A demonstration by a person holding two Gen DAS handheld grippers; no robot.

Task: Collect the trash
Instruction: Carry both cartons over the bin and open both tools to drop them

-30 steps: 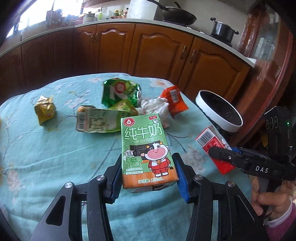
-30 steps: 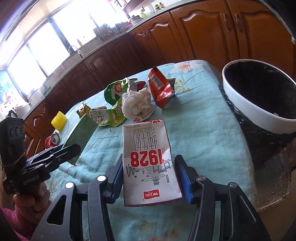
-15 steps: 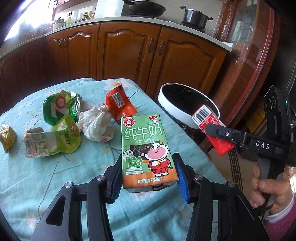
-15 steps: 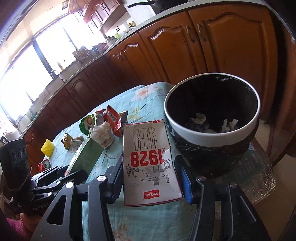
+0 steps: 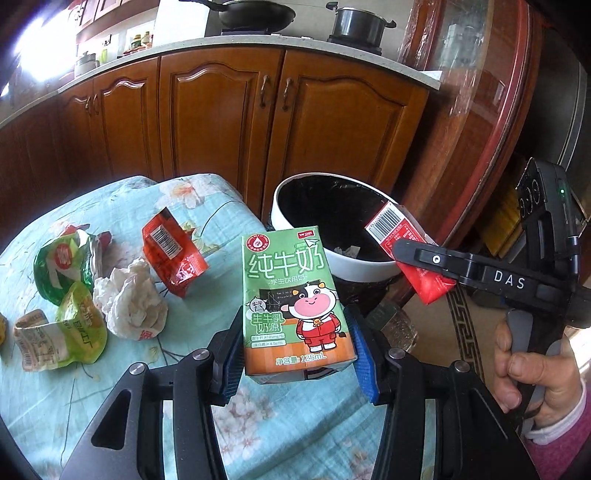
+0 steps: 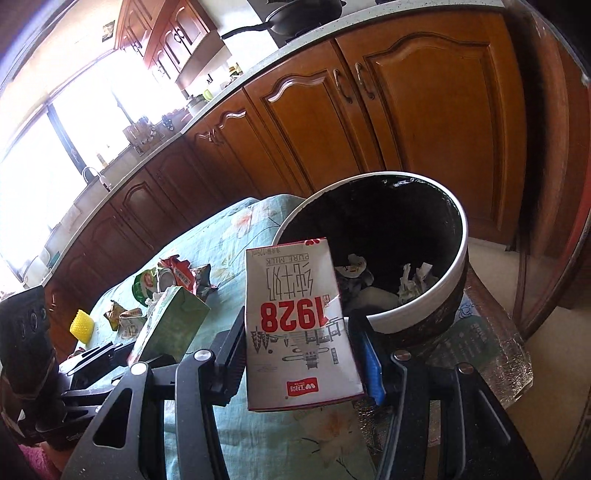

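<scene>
Green milk carton (image 5: 295, 299) held upright; red-white carton (image 6: 301, 325) held inverted beside black-lined bin (image 6: 456, 258)

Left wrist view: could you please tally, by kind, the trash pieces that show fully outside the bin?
Milk cartons: 2 (green carton, red carton)
Snack wrappers: 3 (red wrapper, dark green bag, lime pouch)
Crumpled tissue: 1
Total: 6

We see wooden cabinets (image 5: 221, 122) under a pale counter (image 5: 177, 50). On the counter a wok (image 5: 255, 14) and a lidded pot (image 5: 356, 24) sit side by side. A tap (image 6: 96, 176) stands below the bright window (image 6: 55, 133). A floral tablecloth (image 5: 92, 398) covers the table, with a yellow cup (image 6: 82, 325) near its far edge.
</scene>
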